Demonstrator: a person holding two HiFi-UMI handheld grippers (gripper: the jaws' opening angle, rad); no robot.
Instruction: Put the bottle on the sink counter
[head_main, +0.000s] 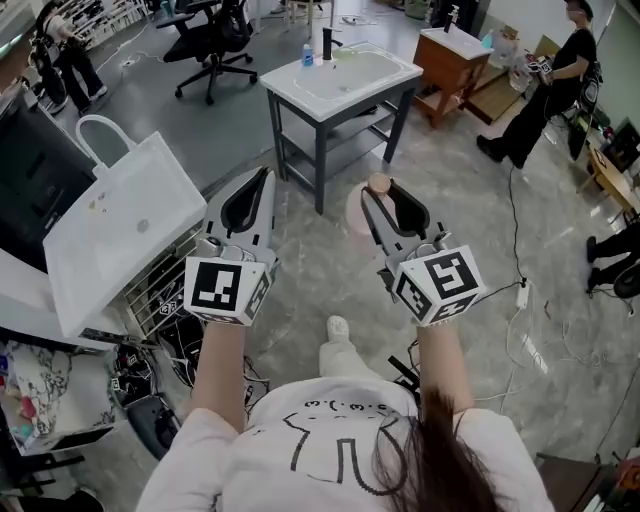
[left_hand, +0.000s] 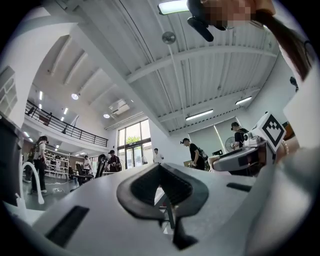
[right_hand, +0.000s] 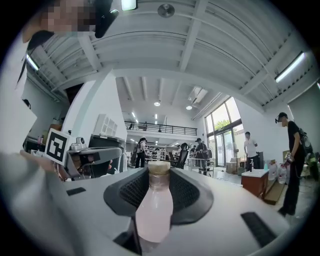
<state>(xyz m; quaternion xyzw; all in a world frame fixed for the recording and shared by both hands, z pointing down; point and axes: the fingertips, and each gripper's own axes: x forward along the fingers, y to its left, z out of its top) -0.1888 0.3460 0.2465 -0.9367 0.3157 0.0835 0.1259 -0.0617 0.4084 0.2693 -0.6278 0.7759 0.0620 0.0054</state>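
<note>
The right gripper (right_hand: 159, 175) has its jaws closed on the pink bottle (right_hand: 154, 207). The long axis of the bottle runs along the jaws, with the cap at their tips, and the left gripper (left_hand: 161, 172) beside it has its jaws together on nothing. The sink worktop (head_main: 335, 95) stands well ahead of both pairs of jaws, so I judge the right hand must carry the bottle forward to it.

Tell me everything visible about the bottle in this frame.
The bottle looks like translucent plastic with pale pink contents, a narrowed neck and a tan cap. It is clamped between the ribbed dark pads of the right gripper, lying along the jaws with its cap pointing forward, held in the air short of the white sink counter.
</note>
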